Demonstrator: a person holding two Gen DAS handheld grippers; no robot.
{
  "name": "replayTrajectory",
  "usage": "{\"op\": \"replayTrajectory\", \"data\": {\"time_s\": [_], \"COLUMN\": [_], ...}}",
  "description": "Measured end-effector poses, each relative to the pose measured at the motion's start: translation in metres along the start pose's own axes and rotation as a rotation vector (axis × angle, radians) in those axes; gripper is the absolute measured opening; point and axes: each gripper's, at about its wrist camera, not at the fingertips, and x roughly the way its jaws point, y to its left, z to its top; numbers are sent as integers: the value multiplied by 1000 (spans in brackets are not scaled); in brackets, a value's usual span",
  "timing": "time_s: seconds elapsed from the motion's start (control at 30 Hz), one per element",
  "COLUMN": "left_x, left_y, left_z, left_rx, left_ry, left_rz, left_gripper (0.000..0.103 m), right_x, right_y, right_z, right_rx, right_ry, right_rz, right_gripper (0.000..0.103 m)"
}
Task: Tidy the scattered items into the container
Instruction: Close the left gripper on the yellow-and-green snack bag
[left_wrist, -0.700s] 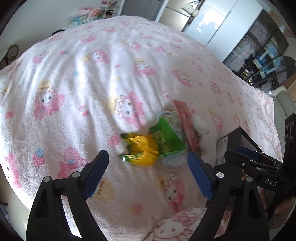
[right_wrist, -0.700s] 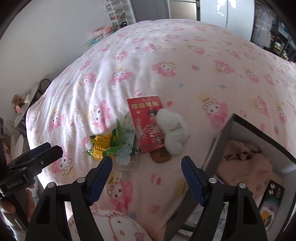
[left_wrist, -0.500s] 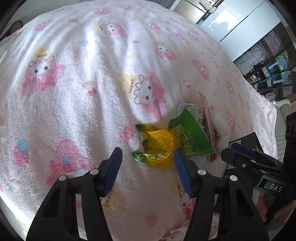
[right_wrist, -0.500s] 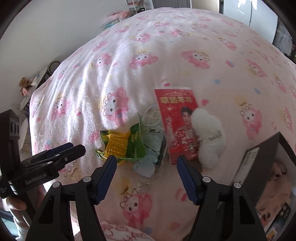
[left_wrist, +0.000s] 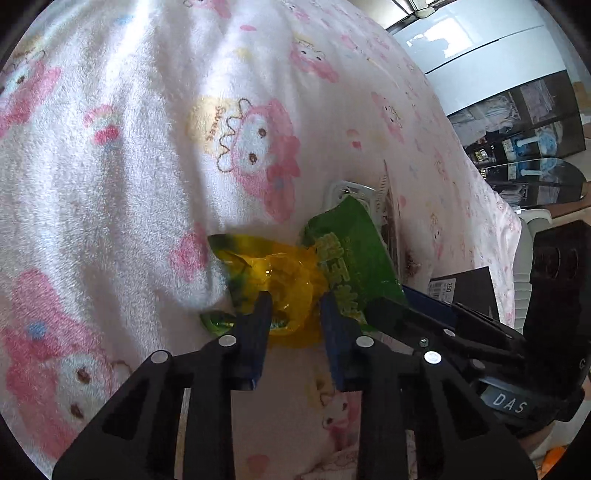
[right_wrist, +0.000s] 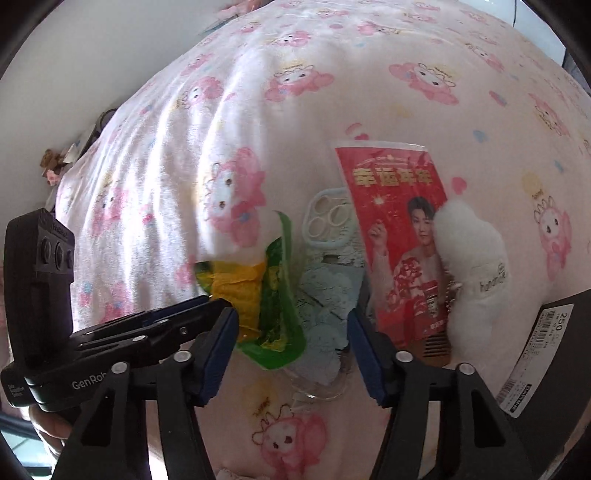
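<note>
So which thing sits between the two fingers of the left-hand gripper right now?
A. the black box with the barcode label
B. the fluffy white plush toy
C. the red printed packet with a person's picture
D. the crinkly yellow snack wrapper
D: in the left wrist view the left gripper has its narrowed fingers on either side of the crinkly yellow snack wrapper.

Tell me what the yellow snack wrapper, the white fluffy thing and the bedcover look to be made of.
Yellow snack wrapper: thin glossy plastic film, crinkled, with bright highlights.
White fluffy thing: plush, probably synthetic fur; matte, fuzzy outline.
Bedcover: soft fleece or terry-like fabric, printed; visible nap, no shine.
</note>
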Motion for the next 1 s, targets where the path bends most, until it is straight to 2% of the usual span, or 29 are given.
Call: {"op": "replayTrajectory", "data": {"time_s": [0.03, 0.13, 0.2, 0.3, 0.33, 0.4, 0.47, 0.53, 0.6, 0.67, 0.7, 0.77, 0.9, 0.93, 1.0], "left_x": [-4, -18, -23, -22, -20, -15, -7, 3, 10, 14, 15, 12, -4, -9, -18], "left_y": [-7, -14, -11, 0, 4, 16, 22, 28, 38, 39, 36, 27, 3, 0, -2], "left_z": [-2, -8, -6, 4, 7, 10, 15, 18, 18, 19, 18, 16, 0, -5, -17], "left_rx": [27, 52, 48, 35, 27, -7, -41, -82, -174, -195, -189, -160, -45, -32, -31], "left_ry": [-7, -34, -50, -46, -40, -23, -6, 11, 7, 9, 10, 29, 21, 19, 35], "left_rz": [9, 0, 10, 54, 48, 29, 10, -24, -64, -66, -72, -108, -19, -21, -87], "left_gripper": [20, 19, 19, 21, 23, 48, 57, 57, 56, 54, 49, 30, 26, 26, 26], "right_x": [-2, -13, -15, -13, -12, -7, 2, 7, 8, 6, 4, -4, -30, -39, -51], "right_y": [3, 16, 18, 5, 0, -7, -6, -6, -3, 0, 1, 4, 12, 12, 12], "right_z": [0, 1, 5, 14, 17, 18, 15, 18, 23, 26, 28, 29, 11, 0, -13], "right_rx": [1, -68, -91, -29, -2, 37, 55, 61, 55, 51, 56, 62, 64, 72, 75], "right_ry": [6, -17, -24, -22, -22, -3, 18, 21, 11, 5, 2, -12, -44, -46, -47], "right_rz": [31, 56, 30, -21, -23, 11, 47, 65, 88, 96, 95, 96, 147, 168, 216], "right_gripper": [33, 26, 26, 26, 26, 26, 26, 25, 22, 21, 21, 19, 16, 16, 16]}}
